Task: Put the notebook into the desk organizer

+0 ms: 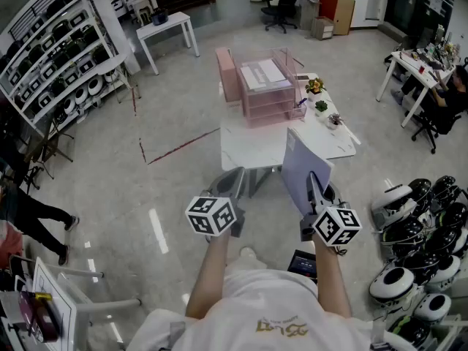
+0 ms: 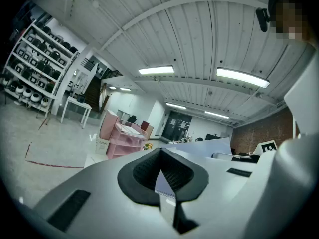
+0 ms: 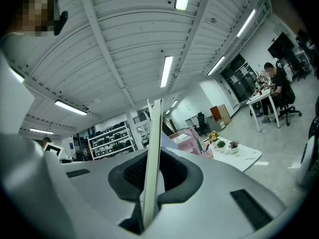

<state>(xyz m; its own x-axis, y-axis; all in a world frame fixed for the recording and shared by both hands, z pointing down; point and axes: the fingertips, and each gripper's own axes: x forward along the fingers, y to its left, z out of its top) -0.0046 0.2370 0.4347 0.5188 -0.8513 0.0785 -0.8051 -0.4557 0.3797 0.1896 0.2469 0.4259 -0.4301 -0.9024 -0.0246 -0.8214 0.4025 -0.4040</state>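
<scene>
Pale lavender for the notebook [image 1: 303,168] right of centre, translucent pink for the desk organizer [image 1: 267,86] above it, white for the table [image 1: 245,145] beneath. Black-and-white square patterns on the marker cubes [image 1: 212,215] at lower centre, pale grey on the left gripper [image 1: 232,175] and right gripper [image 1: 314,181], black on their pads [image 3: 177,176]. Glossy grey for the floor [image 1: 110,167], crossed by a dark red line [image 1: 179,146] at centre left.

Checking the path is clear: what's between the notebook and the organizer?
Only bare table, in the head view, between the notebook and the organizer. The plants stand off to the right of that stretch.
</scene>
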